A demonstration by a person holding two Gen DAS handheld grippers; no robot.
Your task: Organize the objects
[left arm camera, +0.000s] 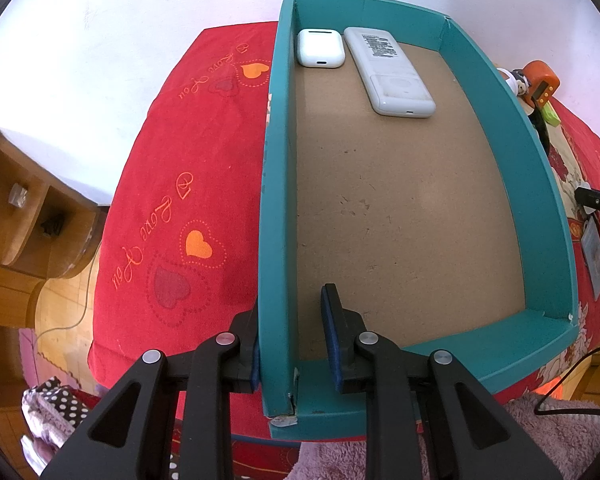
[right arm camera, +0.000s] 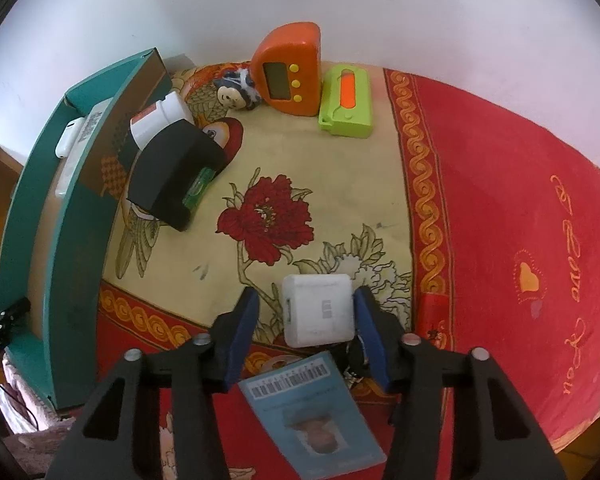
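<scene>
A teal cardboard box (left arm camera: 276, 184) lies on the red bed cover. It holds a white earbud case (left arm camera: 320, 48) and a white remote-like device (left arm camera: 388, 70) at its far end. My left gripper (left arm camera: 292, 336) straddles the box's near left wall, jaws close on both sides of it. In the right wrist view my right gripper (right arm camera: 306, 312) is open around a white square charger (right arm camera: 319, 310); its right pad touches the charger, the left pad stands apart. The box (right arm camera: 64, 240) is at the left.
An ID card (right arm camera: 312, 408) with keys lies under the right gripper. An orange timer (right arm camera: 288, 68), green tape dispenser (right arm camera: 346, 102), small toy head (right arm camera: 236, 90), black holder (right arm camera: 176, 172) and white adapter (right arm camera: 160, 124) sit farther back. A wooden shelf (left arm camera: 24, 216) stands left of the bed.
</scene>
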